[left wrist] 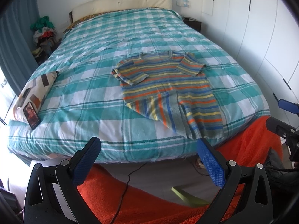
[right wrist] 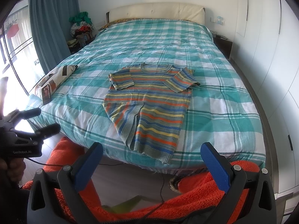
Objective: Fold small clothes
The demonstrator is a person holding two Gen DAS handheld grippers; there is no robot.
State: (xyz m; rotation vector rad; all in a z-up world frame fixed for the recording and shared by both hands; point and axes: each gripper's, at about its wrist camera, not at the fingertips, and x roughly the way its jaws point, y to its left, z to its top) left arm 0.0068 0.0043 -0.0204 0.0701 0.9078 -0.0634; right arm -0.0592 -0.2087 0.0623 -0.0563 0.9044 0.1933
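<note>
Striped sweater [left wrist: 168, 91] [right wrist: 149, 108] flat on checked bed [left wrist: 84, 93] [right wrist: 214, 102], both sleeves folded in, hem near foot edge. Just beyond left tool [left wrist: 149, 149], slightly right; straight ahead of right tool [right wrist: 151, 155]. Both tools spread wide, empty, hovering short of mattress edge, above orange blanket [left wrist: 149, 205] [right wrist: 196, 192].

Orange-blue-yellow striped sweater [left wrist: 168, 85] on teal-and-white plaid bedspread [left wrist: 104, 59].

Bed [left wrist: 93, 112] under a teal and white checked cover, patterned pillow [left wrist: 35, 91] at its left edge with a dark phone [left wrist: 31, 116] leaning on it, cream headboard [left wrist: 121, 3], heap of clothes [left wrist: 44, 33] beside teal curtains [right wrist: 52, 18], orange rug [right wrist: 196, 196] on the floor
</note>
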